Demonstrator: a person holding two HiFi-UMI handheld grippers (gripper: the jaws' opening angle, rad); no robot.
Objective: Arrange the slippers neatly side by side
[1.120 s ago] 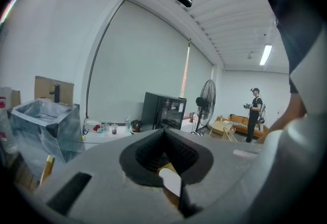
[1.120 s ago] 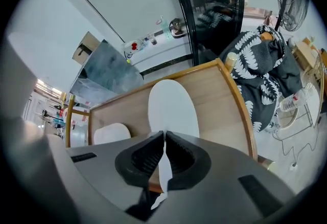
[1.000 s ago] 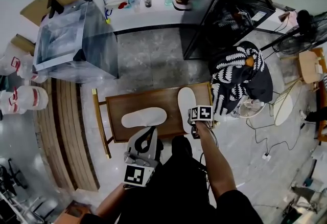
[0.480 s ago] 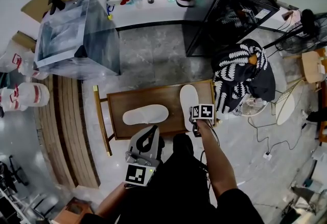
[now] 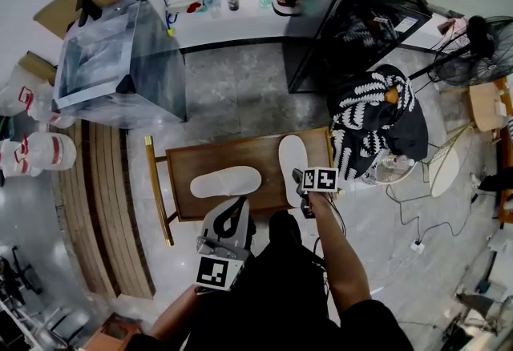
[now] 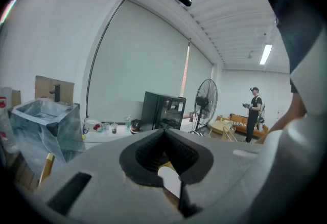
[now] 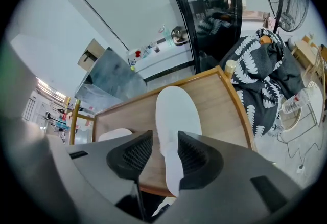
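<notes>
While we hold both grippers at the near side of the table [image 5: 240, 155], the two slippers lie on its top, apart from each other and roughly at a right angle.

At the left, the left slipper [image 5: 225, 182] lies crosswise, its length running along the near edge. Just on our side of it hangs the left gripper [image 5: 236, 205], clear of that slipper. Its own view shows the jaws pressed together with nothing between them, pointing out over the room.

Further right, the right slipper [image 5: 291, 165] lies lengthwise near the table's right edge, one end toward the far edge and the other overhanging the near edge a little. The right gripper [image 7: 164, 138] sits at that near end. Its jaws are opening, and the slipper's narrow near end stands between the ribbed pads. The left pad is clearly off it, so we no longer clamp it.

Right of the table, a black-and-white cloth [image 5: 377, 117] is heaped just beside it.
</notes>
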